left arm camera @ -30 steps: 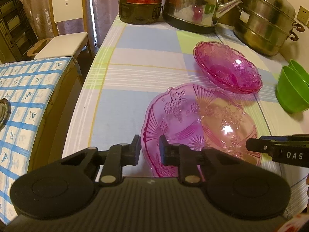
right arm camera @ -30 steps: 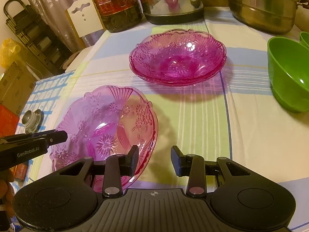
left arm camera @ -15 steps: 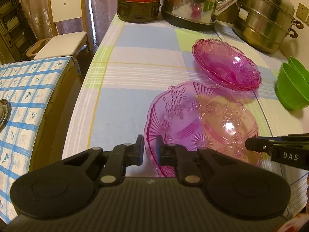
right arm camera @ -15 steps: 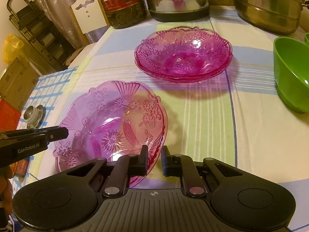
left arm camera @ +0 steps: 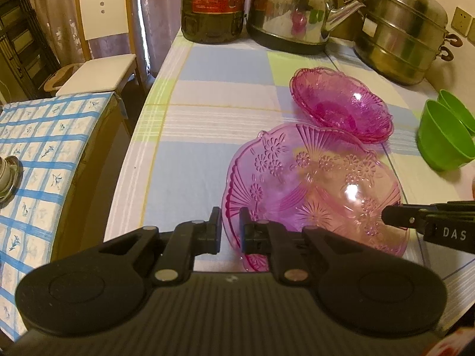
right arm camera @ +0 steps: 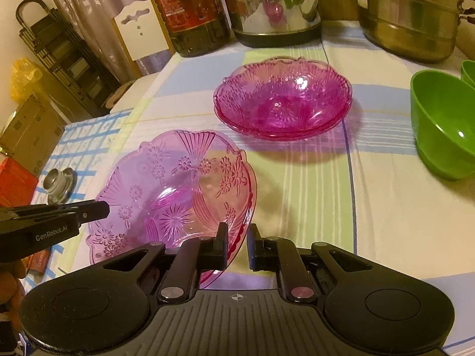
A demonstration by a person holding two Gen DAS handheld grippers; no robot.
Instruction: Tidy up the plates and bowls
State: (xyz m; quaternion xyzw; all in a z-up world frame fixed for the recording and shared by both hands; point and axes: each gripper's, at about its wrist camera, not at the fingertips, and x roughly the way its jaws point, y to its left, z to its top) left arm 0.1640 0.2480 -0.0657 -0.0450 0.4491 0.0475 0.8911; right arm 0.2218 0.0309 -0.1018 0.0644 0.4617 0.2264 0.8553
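**Both grippers now clamped on the pink plate**

Your left gripper [left arm camera: 228, 228] and right gripper [right arm camera: 237, 244] have both pinched the pink plate [right arm camera: 178, 190] rim, at nine and three o'clock. It's ready to lift toward the stacked pink bowls [right arm camera: 283, 101] at twelve.
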